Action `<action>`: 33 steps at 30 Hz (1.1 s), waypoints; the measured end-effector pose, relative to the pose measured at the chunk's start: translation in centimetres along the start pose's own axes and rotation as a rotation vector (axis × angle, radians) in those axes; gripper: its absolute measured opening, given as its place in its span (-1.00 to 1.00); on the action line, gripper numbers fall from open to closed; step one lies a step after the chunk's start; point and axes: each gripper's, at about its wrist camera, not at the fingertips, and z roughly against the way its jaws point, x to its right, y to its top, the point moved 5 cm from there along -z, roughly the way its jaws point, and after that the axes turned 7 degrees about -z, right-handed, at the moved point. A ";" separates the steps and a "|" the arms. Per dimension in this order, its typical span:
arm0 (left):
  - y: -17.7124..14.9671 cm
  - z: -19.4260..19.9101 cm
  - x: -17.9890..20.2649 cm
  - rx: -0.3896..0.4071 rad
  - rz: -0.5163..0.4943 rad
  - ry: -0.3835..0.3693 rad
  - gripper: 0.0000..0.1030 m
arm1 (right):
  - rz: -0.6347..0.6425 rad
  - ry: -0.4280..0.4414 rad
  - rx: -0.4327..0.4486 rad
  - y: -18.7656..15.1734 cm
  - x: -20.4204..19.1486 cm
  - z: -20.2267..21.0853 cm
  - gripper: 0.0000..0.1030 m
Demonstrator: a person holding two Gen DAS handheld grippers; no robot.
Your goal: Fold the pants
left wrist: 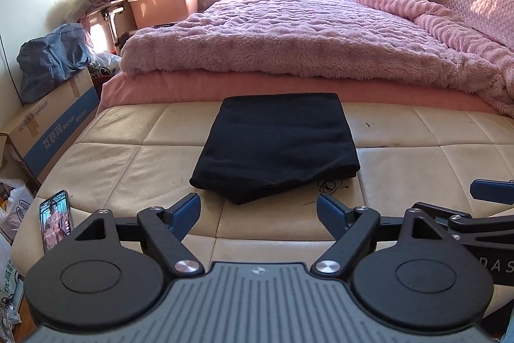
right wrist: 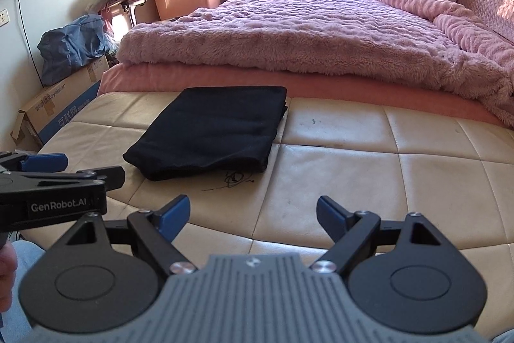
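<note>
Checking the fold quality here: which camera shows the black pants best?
The left wrist view: the folded pants lie centred, straight ahead of the open left gripper. The right wrist view shows them off to the left, at an angle, though their layered right edge is visible.

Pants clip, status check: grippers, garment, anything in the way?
Left hand-held gripper open, empty. Right hand-held gripper open, empty. Black pants folded flat on the cream bench, untouched. Phone at bench edge, off to the side.

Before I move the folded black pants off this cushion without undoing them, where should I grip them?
Probably the thick folded edge nearest the left gripper, coming in low from the front. The pants lie flat in stacked layers, so one finger under and one over that near edge should catch every layer.
</note>
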 end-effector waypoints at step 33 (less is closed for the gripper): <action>0.2 0.1 -0.1 0.002 -0.002 -0.013 0.86 | -0.018 -0.008 0.003 -0.1 0.0 0.0 0.59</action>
